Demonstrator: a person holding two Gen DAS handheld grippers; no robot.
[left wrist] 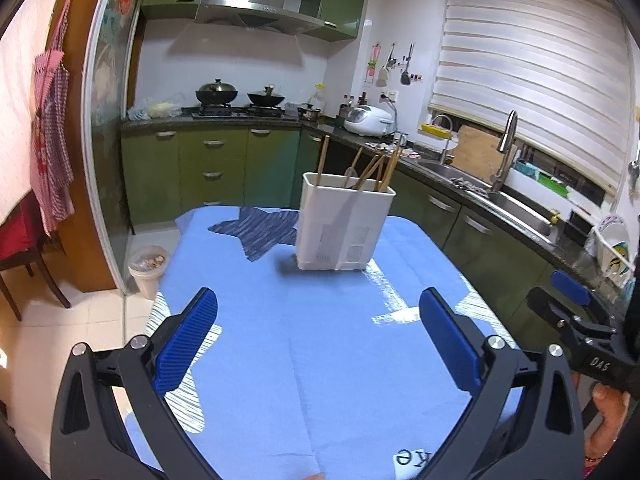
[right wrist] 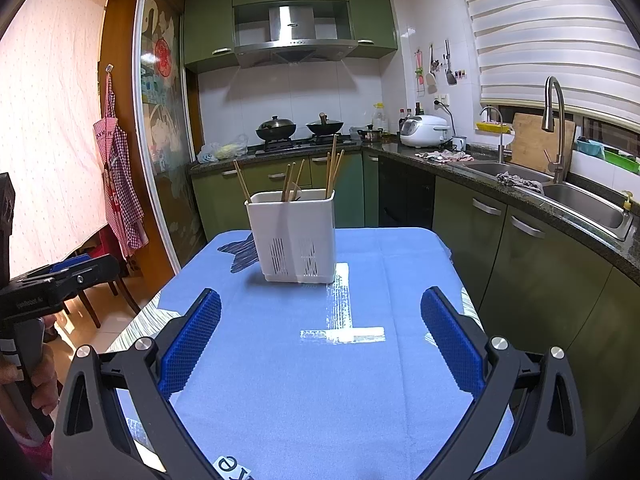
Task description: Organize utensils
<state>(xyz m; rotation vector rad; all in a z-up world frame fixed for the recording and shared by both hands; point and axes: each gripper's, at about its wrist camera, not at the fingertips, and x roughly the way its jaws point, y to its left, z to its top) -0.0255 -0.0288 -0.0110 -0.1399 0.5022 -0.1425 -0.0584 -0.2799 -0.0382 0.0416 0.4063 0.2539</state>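
Note:
A white slotted utensil holder (left wrist: pixel 343 222) stands upright on the blue tablecloth (left wrist: pixel 304 328), holding several wooden chopsticks (left wrist: pixel 386 168) and a spoon-like utensil. It also shows in the right wrist view (right wrist: pixel 294 236), with the chopsticks (right wrist: pixel 332 168) leaning inside. My left gripper (left wrist: pixel 318 340) is open and empty, held above the cloth well short of the holder. My right gripper (right wrist: pixel 320 344) is open and empty, likewise short of the holder. The right gripper shows at the right edge of the left wrist view (left wrist: pixel 572 300).
The table (right wrist: pixel 304 360) stands in a green kitchen. A counter with a sink (right wrist: pixel 560 196) runs along the right. A stove with woks (right wrist: pixel 300 128) is at the back. A bin (left wrist: pixel 147 270) and a chair (left wrist: pixel 24 264) stand on the floor at the left.

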